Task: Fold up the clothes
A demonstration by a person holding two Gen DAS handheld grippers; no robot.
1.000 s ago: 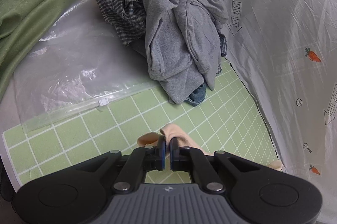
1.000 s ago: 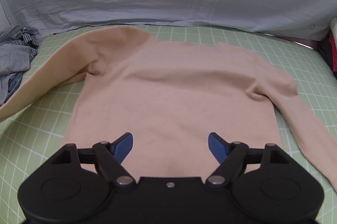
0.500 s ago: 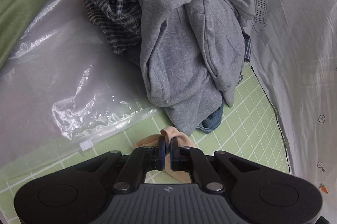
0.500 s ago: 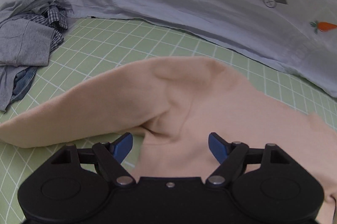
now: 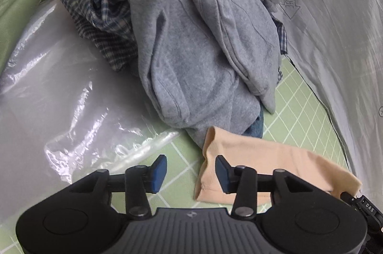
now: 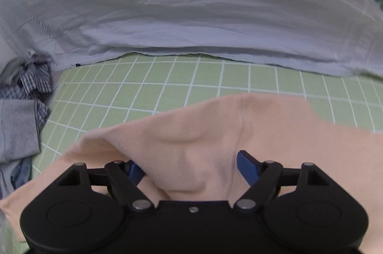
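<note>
Left claw [image 5: 188,172] just opening, nothing between pads; sleeve [image 5: 263,163] flat on mat [image 5: 306,115], cuff beside right pad. Right claw [image 6: 189,168] wide over sweater [image 6: 191,134] fold. Grey pile [image 5: 191,50] just beyond cuff; bag [image 5: 59,98] left.

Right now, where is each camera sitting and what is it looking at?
Left wrist: on the left hand-held gripper, tilted down at the peach sleeve cuff and gray clothes pile; its jaws have just been opening.
Right wrist: on the right hand-held gripper, open over the peach top.
Both show the green grid mat, pile and top.
</note>
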